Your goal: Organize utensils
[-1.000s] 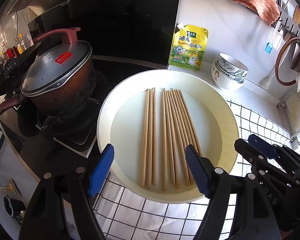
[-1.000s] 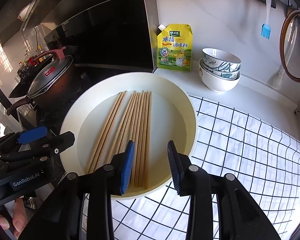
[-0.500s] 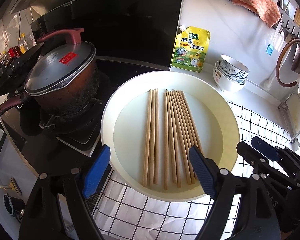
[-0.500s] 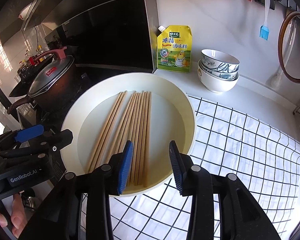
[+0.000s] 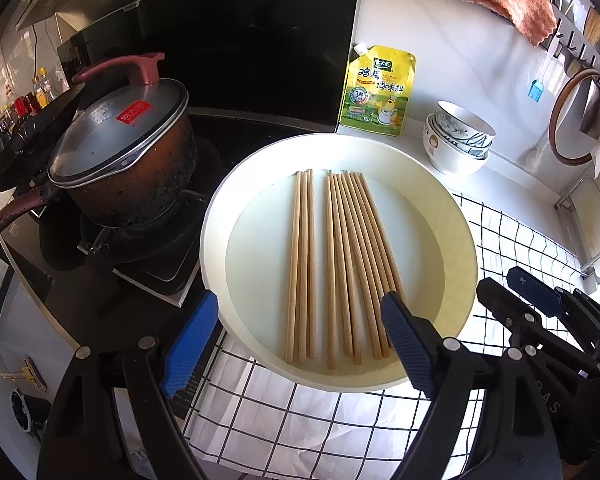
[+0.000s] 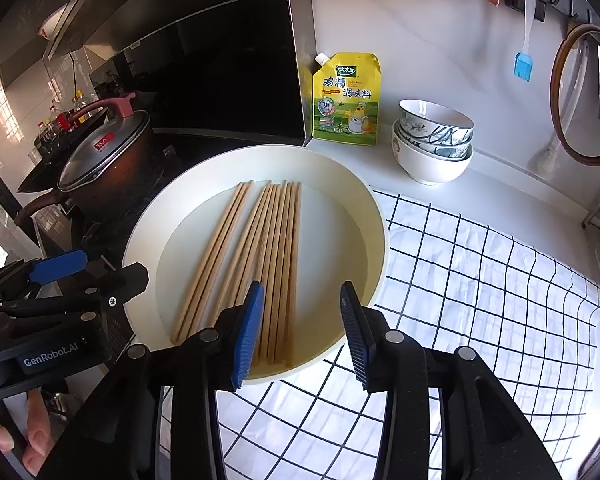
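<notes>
Left wrist: left gripper (image 5: 296,350) spread wide, empty, before the plate (image 5: 452,216); chopsticks (image 5: 336,264) lie in two neat groups there. Stage unsettled: sorted, or awaiting pickup.

Right wrist: right gripper (image 6: 302,332) parted, empty. Pouch (image 6: 346,100) bears Chinese print; "GenRobot.AI" legible

A home kitchen: lidded pot (image 5: 120,160) on a gas stove (image 5: 140,248), stacked bowls (image 6: 434,140), seasoning pouch (image 6: 346,100).
</notes>
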The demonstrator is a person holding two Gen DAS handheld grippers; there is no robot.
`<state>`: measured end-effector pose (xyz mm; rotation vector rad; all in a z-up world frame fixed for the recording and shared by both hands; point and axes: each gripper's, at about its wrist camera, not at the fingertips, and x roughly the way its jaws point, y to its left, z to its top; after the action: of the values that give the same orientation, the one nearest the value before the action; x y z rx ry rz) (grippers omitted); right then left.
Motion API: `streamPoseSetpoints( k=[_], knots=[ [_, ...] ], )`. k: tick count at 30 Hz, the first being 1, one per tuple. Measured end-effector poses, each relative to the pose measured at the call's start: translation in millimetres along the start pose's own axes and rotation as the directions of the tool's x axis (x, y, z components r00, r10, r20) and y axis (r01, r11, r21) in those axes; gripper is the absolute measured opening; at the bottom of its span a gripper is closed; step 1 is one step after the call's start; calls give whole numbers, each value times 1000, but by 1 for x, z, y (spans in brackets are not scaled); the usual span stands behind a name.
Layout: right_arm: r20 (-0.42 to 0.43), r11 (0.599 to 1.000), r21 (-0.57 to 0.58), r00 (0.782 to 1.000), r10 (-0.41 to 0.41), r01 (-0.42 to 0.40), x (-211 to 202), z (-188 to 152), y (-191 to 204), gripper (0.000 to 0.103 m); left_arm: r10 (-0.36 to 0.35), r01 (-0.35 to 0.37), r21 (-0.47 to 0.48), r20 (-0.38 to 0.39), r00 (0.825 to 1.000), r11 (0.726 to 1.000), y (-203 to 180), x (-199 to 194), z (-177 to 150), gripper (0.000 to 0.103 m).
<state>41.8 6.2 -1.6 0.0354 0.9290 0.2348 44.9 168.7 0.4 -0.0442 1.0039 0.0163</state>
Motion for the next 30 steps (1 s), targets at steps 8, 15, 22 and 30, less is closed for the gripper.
streamPoseSetpoints(
  k=[8, 15, 22, 30],
  knots=[
    [2, 1000, 1, 1000, -4, 4, -3, -3, -1, 38, 15, -15, 1, 9, 1000, 1000, -1, -3, -1, 82],
    [2, 1000, 3, 1000, -6, 6, -4, -3, 0, 38, 18, -18, 2, 7, 1000, 1000, -2, -3, -1, 82],
    [2, 1000, 2, 1000, -3, 3, -4, -4, 0, 39, 22, -22, 0, 6, 1000, 1000, -1, -3, -2, 82],
    [4, 1000, 3, 1000, -4, 4, -5, -4, 0, 39, 16, -16, -4, 8, 1000, 1000, 2, -4, -3, 82]
  ],
)
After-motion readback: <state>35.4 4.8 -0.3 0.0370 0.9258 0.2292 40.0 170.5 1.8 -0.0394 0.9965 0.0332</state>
